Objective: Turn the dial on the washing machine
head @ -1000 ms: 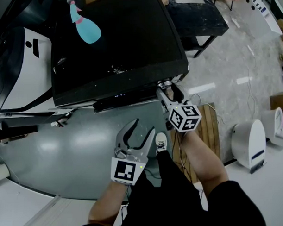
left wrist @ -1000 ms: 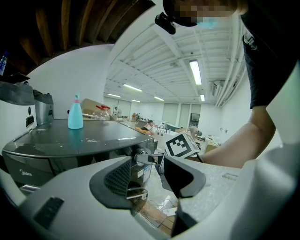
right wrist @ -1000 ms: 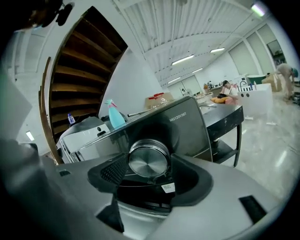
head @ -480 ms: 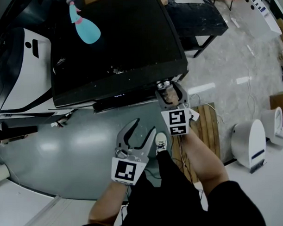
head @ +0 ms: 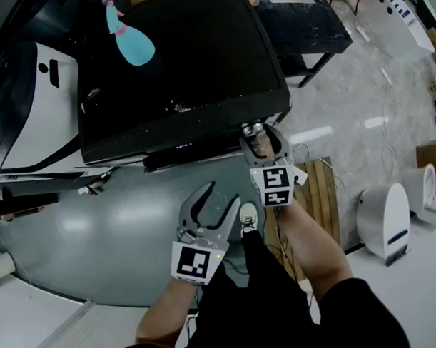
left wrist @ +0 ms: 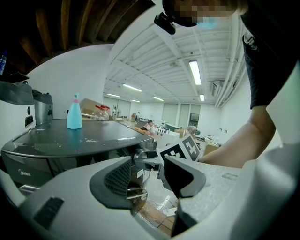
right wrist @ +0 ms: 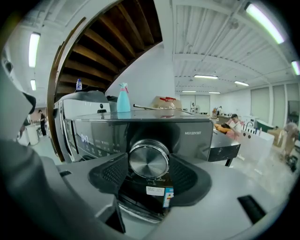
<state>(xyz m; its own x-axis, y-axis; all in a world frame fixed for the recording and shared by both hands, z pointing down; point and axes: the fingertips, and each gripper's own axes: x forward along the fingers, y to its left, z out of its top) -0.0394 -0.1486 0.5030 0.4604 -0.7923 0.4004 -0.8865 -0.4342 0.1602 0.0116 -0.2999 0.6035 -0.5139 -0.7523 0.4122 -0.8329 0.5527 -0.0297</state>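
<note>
Teal spray bottle [head: 130,40] stands atop the washing machine [head: 193,76]

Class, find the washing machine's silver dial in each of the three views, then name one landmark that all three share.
Head view: dial just right of centre, at the washing machine's front right corner.
Left gripper view: dial small, mid-picture, under the machine's top edge.
Right gripper view: dial large, central.
Shared landmark: blue spray bottle on the machine's top.

dial [head: 252,127] partly hidden, panel print [right wrist: 91,139] unreadable
</note>
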